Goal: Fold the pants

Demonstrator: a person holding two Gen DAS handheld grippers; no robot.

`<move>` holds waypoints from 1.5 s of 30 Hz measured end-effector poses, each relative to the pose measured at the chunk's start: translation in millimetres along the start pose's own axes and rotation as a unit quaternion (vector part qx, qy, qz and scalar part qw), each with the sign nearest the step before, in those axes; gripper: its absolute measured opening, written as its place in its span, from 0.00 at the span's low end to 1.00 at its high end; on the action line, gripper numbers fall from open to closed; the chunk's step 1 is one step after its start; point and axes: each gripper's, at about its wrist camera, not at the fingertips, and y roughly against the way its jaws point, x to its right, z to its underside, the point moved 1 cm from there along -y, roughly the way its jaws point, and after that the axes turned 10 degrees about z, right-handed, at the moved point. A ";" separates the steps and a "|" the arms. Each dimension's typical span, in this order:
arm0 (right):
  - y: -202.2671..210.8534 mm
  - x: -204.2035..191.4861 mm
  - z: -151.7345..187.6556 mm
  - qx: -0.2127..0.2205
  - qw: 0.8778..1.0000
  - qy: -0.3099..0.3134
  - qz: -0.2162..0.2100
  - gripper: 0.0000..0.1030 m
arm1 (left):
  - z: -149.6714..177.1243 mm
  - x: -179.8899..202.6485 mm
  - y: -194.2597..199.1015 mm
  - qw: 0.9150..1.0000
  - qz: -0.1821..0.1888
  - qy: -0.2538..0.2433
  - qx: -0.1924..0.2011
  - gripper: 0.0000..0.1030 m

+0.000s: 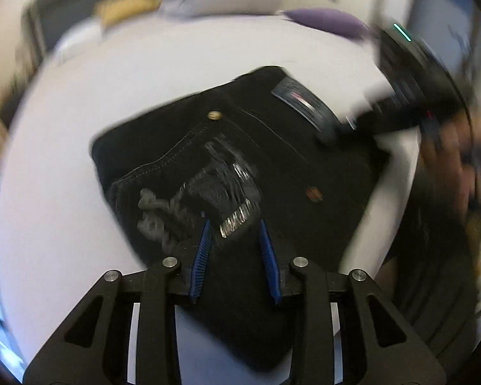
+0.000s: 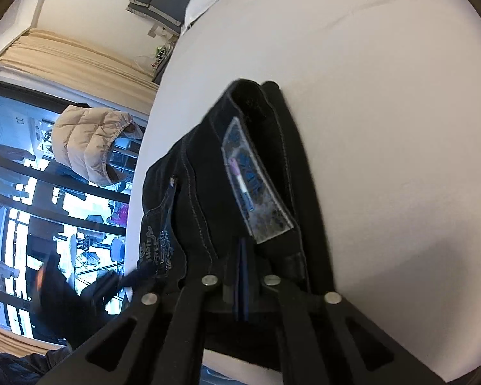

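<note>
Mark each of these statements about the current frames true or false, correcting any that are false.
1. The pants are black. True.
2. The pants lie on a white surface. True.
3. The left gripper clamps a fold of fabric. False: its blue pads stand apart above the pants, with nothing pinched.
4. A patch label sits at the waistband. True.
5. The pants are spread full length. False: they lie folded into a compact stack.
6. A red towel lies beside the pants. False: none is visible.
</note>
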 end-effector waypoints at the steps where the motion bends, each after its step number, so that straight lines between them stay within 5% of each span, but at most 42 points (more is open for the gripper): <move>1: 6.2 -1.9 1.4 0.007 1.000 0.004 -0.007 0.35 | 8.6 11.2 1.4 1.000 -0.006 -0.028 -0.001 0.29; 3: 21.9 -8.2 2.5 0.026 0.999 0.003 -0.022 0.65 | 21.1 21.8 10.6 0.998 -0.021 -0.066 0.000 0.29; 4: 33.2 -11.3 1.8 0.046 0.999 0.003 -0.023 0.70 | 24.9 21.5 14.6 0.998 -0.019 -0.067 0.000 0.29; 7: 65.4 -11.5 -8.8 0.096 0.995 0.002 -0.031 0.72 | 25.0 6.7 36.7 1.000 0.013 -0.028 0.005 0.33; 9: 67.8 -5.8 -19.7 0.090 0.996 -0.006 -0.009 0.72 | 24.5 -14.3 61.2 0.999 0.030 0.017 0.030 0.75; 11: 57.6 -1.7 -27.6 0.065 0.998 -0.008 0.014 0.72 | 22.2 -37.0 76.2 0.995 0.042 0.066 0.066 0.87; 13: 39.9 4.3 -32.9 0.031 0.999 -0.011 0.018 0.72 | 15.8 -61.0 75.2 0.990 0.047 0.114 0.070 0.87; 18: -0.5 18.3 -42.0 -0.020 0.999 -0.029 0.020 0.71 | 10.0 -122.5 41.2 0.957 0.110 0.265 0.041 0.87; 23: -15.5 13.6 -48.9 -0.038 0.998 -0.039 -0.012 0.66 | 9.8 -142.3 -6.8 0.932 0.152 0.329 -0.021 0.87; 27: -27.0 4.7 -48.2 -0.054 0.998 -0.017 -0.004 0.62 | -3.8 -133.5 -18.8 0.938 0.149 0.309 -0.039 0.85; 32: -30.6 -1.8 -43.9 -0.059 0.998 0.003 0.031 0.42 | -22.5 -108.8 -28.4 0.961 0.105 0.243 -0.080 0.76; 35: -28.4 -8.9 -41.3 -0.050 0.997 0.018 0.052 0.34 | -29.5 -100.0 -29.0 0.968 0.088 0.222 -0.084 0.68; 45: -13.6 -36.9 -32.5 -0.012 0.990 0.073 0.118 0.21 | -37.4 -90.2 -21.1 0.973 0.075 0.203 -0.079 0.40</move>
